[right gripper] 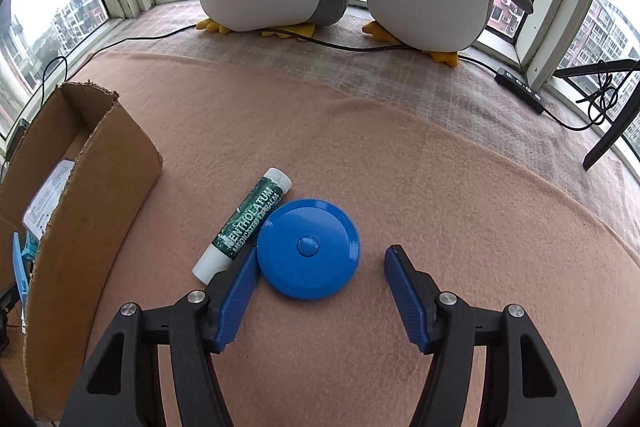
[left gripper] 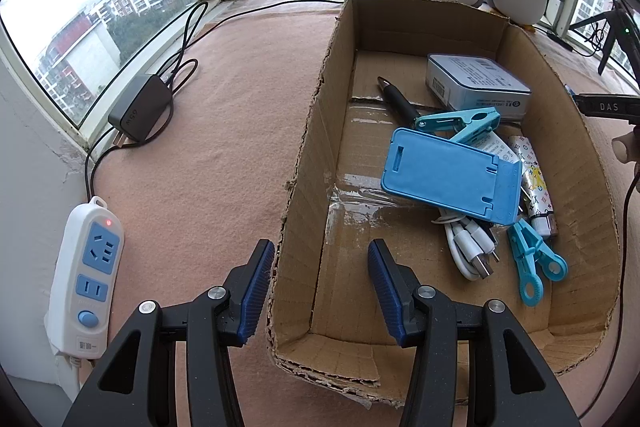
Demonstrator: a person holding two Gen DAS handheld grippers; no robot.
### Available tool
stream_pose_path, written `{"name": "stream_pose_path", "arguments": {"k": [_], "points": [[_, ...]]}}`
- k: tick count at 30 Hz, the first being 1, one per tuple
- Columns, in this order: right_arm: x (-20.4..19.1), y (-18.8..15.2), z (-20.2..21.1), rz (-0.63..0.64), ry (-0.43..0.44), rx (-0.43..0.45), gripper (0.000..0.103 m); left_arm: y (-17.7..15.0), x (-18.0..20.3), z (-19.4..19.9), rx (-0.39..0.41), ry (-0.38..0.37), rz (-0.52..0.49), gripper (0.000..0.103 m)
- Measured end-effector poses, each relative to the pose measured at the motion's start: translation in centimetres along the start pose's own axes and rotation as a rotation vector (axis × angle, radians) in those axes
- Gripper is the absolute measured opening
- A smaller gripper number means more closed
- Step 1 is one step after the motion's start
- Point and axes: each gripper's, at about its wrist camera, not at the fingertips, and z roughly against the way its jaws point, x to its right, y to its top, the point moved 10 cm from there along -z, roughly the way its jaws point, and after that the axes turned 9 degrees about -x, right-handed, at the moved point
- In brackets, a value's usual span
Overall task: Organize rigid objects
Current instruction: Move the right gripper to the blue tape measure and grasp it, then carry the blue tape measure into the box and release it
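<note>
Left wrist view, left side: left gripper (left gripper: pixel 320 291) hangs with jaws parted and nothing between the pads; they straddle the near-left wall of the cardboard box (left gripper: pixel 304 155), one pad outside, one inside, neither visibly pressing the wall. The box already holds a blue phone stand (left gripper: pixel 448 175), teal clips, a pen, a white cable and a small tin.

Right wrist view, moving right: the box edge sits at the far left. Right of it, on the pink blanket (right gripper: pixel 440 187), lies a Mentholatum lip balm stick (right gripper: pixel 244 223), long axis running from near-left to far-right. Its right flank touches or nearly touches the blue round tape measure (right gripper: pixel 308 247).

Right gripper (right gripper: pixel 320 267): jaws released, not yet gripping. The left pad (right gripper: pixel 240 291) sits at the disc's left rim, wedged between disc and balm; the right pad stands clear to the right of the rim.

Judgement: the disc lies between the jaws but off-centre leftward. The right hand is the nearer one. Closing may nudge the balm stick.
</note>
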Motion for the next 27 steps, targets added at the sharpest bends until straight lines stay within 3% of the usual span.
{"name": "stream_pose_path", "arguments": {"k": [3, 7, 27], "points": [[-0.1, 0.5, -0.2, 0.009, -0.009, -0.001, 0.061, 0.0, 0.0, 0.0, 0.000, 0.000, -0.001, 0.053], [-0.5, 0.7, -0.2, 0.017, 0.001, -0.009, 0.046, 0.0, 0.0, 0.0, 0.000, 0.000, 0.001, 0.053], [0.1, -3.2, 2.8, -0.034, 0.042, 0.028, 0.046, 0.0, 0.0, 0.0, 0.001, 0.000, -0.001, 0.053]]}}
